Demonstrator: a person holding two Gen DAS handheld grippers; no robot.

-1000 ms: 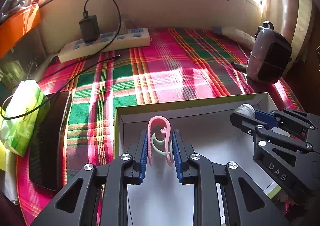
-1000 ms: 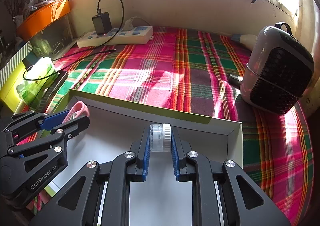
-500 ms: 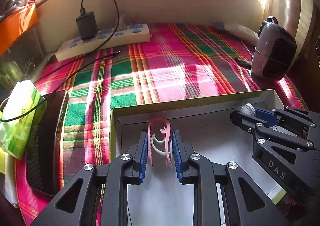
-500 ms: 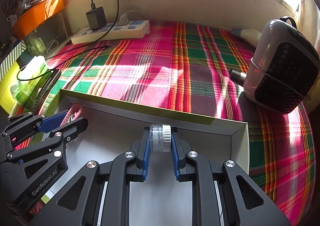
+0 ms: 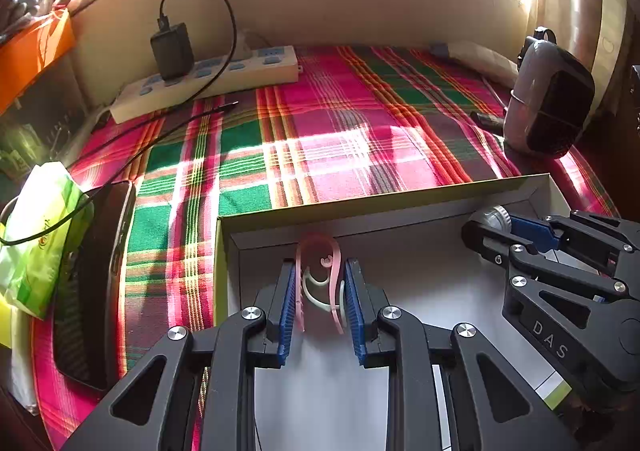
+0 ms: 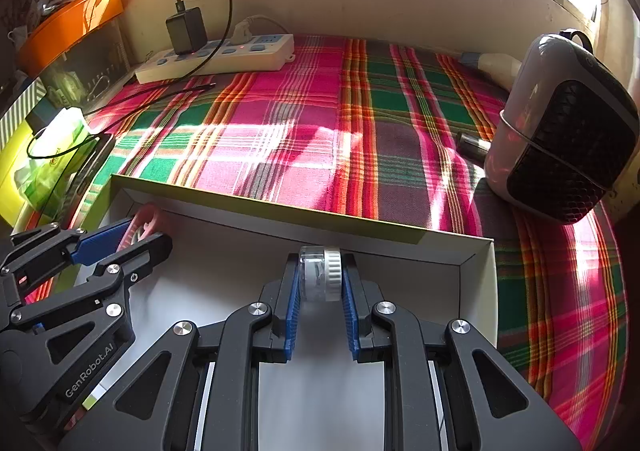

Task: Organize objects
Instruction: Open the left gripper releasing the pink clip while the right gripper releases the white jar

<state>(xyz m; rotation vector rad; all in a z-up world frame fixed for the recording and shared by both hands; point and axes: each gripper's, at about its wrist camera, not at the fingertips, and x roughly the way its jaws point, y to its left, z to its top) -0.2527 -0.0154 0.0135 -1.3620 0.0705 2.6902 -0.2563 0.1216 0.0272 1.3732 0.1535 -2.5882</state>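
Two handheld grippers hang over a shallow white box on a bench draped in pink-and-green plaid cloth. Nearest the lens, the left gripper is clamped on a pink plastic clip with a pale green inner loop, held low inside the box near its far-left corner. Alongside, the right gripper pinches a small clear tape roll with a white rim, poised close to the far wall of the box. Both items appear ready to be released; neither yet rests free on the box floor, so the sorting looks only partly done. Beyond the box lie a black phone, a power strip with a charger, and a small heater, all untouched.
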